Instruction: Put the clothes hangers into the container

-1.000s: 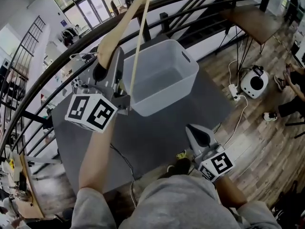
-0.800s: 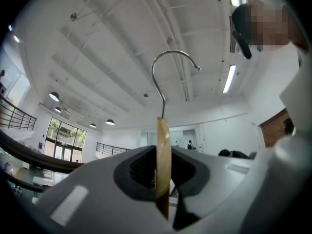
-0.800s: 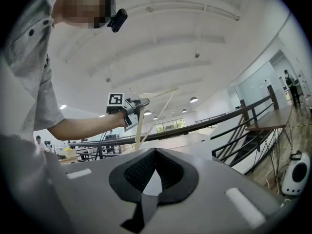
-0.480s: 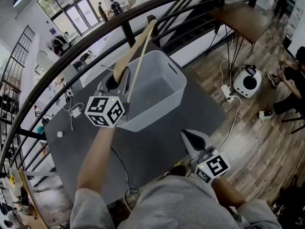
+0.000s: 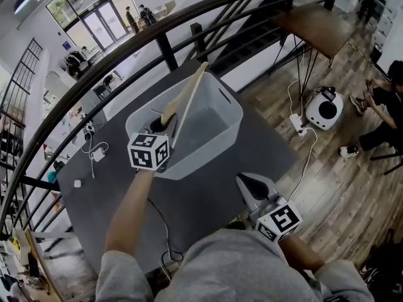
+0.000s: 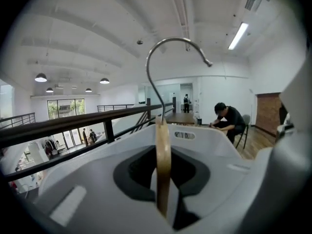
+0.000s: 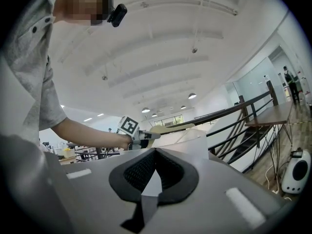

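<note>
Left gripper: clamped on the wooden hanger — its thin edge is pinched between the jaws, with the metal hook seen above.
Hanger: held slanting over the white container.
Container: set near the far edge of the desk.
Right gripper: jaws pressed together, nothing between them — held by the desk's near edge.
</note>
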Demonstrator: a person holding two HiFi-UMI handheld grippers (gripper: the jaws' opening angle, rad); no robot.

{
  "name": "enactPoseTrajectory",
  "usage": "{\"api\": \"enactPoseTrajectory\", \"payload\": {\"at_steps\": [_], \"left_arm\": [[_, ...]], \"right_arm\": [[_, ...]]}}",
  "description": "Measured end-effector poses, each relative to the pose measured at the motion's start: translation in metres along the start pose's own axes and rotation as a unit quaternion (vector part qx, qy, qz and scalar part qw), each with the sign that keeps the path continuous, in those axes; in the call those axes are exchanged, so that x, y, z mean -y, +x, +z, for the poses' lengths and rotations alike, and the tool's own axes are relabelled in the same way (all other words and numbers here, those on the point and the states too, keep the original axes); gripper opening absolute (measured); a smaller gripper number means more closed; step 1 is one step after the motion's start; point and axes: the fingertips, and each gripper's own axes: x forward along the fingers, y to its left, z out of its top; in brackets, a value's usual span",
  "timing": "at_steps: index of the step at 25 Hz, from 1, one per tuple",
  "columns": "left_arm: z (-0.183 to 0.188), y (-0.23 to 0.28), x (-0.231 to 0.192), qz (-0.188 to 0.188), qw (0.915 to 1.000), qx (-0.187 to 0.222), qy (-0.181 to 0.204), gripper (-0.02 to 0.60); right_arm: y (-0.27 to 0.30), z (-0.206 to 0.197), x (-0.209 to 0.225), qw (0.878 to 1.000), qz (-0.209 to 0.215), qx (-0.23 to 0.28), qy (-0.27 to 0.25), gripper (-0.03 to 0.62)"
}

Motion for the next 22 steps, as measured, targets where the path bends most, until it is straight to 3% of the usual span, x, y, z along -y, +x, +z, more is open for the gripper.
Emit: {"api": "enactPoseTrajectory", "payload": {"at_steps": [3,6,9,12,14,16,18,20,22], "left_arm": [[0.000,-0.001,0.002,-0.009,0.9999,-0.007,0.006,0.074],[0.004,-0.006,0.005,-0.016,0.9998,-0.005,0.006,0.274],[0.012,-0.008,0.007,-0.013,0.9996,0.011,0.020,0.395],[0.014,-0.011,0.016,-0.018,0.9971,0.022,0.071,0.538],[0.014,-0.011,0.025,-0.029,0.9917,0.010,0.125,0.560],[0.013,-0.011,0.036,-0.040,0.9780,-0.017,0.204,0.563],[0.005,-0.013,0.048,-0.064,0.9552,-0.063,0.282,0.561],[-0.009,-0.019,0.058,-0.099,0.9300,-0.118,0.334,0.561],[-0.023,-0.027,0.062,-0.124,0.9090,-0.167,0.361,0.548]], "right_arm": [[0.001,0.004,0.002,1.000,-0.005,0.001,0.002,-0.002],[-0.001,0.005,0.007,1.000,-0.011,-0.001,0.004,-0.002],[0.000,0.008,0.013,1.000,-0.017,0.004,-0.001,-0.002],[-0.005,0.008,0.017,1.000,-0.021,0.000,-0.004,-0.002],[-0.008,0.010,0.019,1.000,-0.025,-0.001,-0.006,-0.002],[-0.010,0.012,0.021,1.000,-0.028,0.001,-0.008,-0.002],[-0.012,0.014,0.023,0.999,-0.031,0.004,-0.004,-0.002],[-0.012,0.015,0.025,0.999,-0.033,0.006,0.001,-0.002],[-0.012,0.015,0.025,0.999,-0.034,0.006,0.003,-0.002]]}}
